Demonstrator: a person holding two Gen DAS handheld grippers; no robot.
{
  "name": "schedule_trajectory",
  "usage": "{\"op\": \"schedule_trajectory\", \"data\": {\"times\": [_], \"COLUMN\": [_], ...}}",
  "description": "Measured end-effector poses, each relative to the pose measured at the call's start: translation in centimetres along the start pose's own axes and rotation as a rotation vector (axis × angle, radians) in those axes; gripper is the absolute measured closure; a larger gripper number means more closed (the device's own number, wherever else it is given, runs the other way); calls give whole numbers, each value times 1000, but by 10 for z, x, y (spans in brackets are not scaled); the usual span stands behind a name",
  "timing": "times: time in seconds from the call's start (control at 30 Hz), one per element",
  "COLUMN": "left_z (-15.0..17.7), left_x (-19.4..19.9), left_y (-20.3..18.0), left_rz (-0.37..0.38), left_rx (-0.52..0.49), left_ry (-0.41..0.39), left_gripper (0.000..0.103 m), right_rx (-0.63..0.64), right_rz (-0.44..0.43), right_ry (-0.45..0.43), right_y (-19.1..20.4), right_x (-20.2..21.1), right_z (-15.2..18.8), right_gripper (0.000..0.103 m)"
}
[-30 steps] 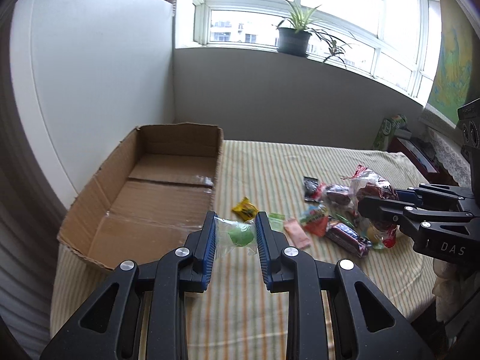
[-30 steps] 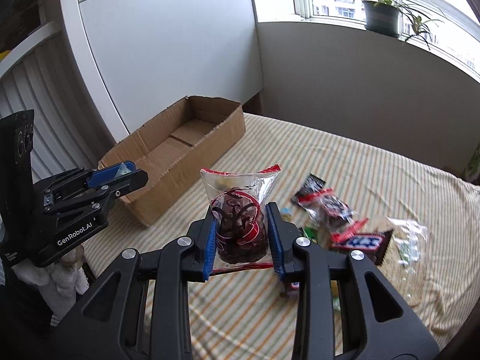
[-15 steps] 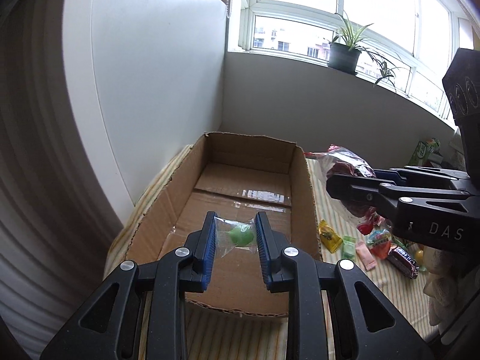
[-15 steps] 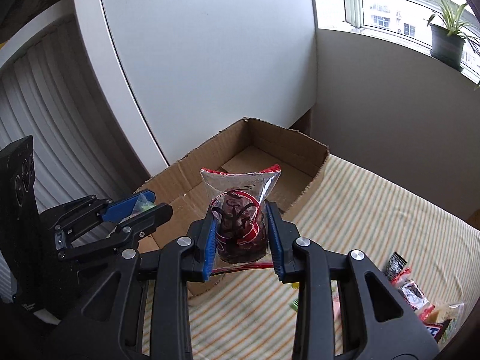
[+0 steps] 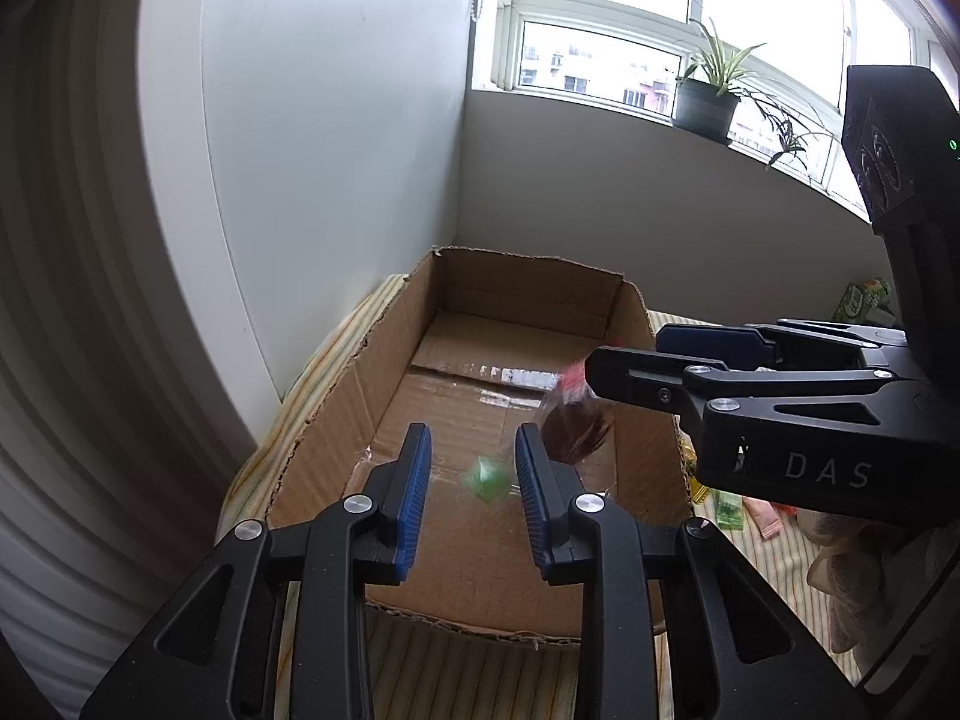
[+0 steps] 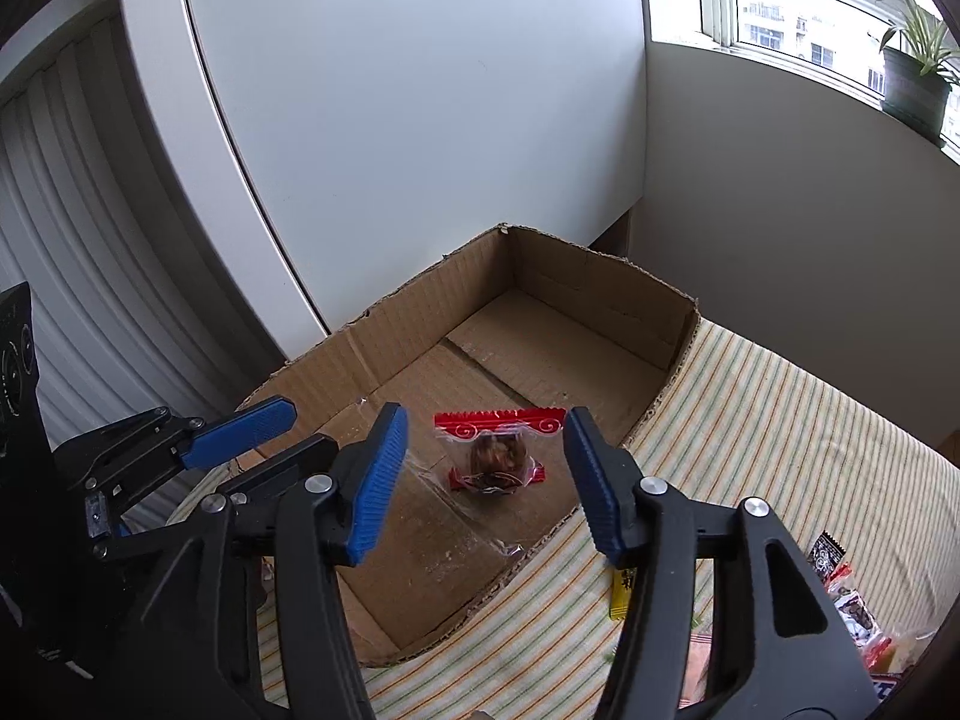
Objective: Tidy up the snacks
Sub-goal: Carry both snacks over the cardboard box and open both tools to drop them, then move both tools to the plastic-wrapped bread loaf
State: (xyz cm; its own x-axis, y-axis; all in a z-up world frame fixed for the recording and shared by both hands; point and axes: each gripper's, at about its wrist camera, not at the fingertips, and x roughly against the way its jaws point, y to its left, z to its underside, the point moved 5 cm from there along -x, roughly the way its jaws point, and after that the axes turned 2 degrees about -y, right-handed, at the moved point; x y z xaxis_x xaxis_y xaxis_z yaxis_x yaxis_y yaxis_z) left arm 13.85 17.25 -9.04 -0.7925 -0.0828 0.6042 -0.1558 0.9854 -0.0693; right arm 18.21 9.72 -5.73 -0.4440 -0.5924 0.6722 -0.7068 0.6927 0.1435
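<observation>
Cardboard box (image 5: 384, 396), open at the top, sits at the edge of a striped cloth (image 6: 780, 420) near a white wall, seen from both grippers, which hang over its near end.

The left gripper (image 5: 473, 468) points down into the box. Its blue pads are a little apart and opening. Between them, blurred, is a small clear packet with a green sweet (image 5: 485, 479); the pads do not press on it, and it looks to be loose in the air above the box floor.

The right gripper (image 6: 486, 474) reaches in from the right side. Its jaws are wide apart and opening, with nothing gripped. Below the gap, a clear packet with a red top strip and a dark brown snack (image 6: 498, 456) appears low inside the box; whether it rests on the floor cannot be told. In the left view the same packet is a dark blur just under the right gripper's fingertips.

More wrapped snacks (image 6: 840, 588) lie on the cloth to the right of the box. A potted plant (image 5: 708, 96) stands on the window sill behind.
</observation>
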Motion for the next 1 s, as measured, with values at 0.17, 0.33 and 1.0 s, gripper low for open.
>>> {"op": "schedule_trajectory", "data": {"times": [0.17, 0.33, 1.0], "left_z": [-1, -1, 11], "left_x": [6, 18, 41], "left_y": [1, -4, -97], "left_rz": [-6, -4, 119], "left_rx": [12, 11, -65], "left_ry": [-6, -17, -2], "left_gripper": [68, 68, 68], "right_rx": [-9, -24, -145], "right_rz": [13, 27, 179], "right_ry": [-15, -33, -69], "right_y": [-6, -15, -109], "right_x": [14, 36, 144], "right_z": [0, 4, 68], "right_gripper": [46, 46, 46]}}
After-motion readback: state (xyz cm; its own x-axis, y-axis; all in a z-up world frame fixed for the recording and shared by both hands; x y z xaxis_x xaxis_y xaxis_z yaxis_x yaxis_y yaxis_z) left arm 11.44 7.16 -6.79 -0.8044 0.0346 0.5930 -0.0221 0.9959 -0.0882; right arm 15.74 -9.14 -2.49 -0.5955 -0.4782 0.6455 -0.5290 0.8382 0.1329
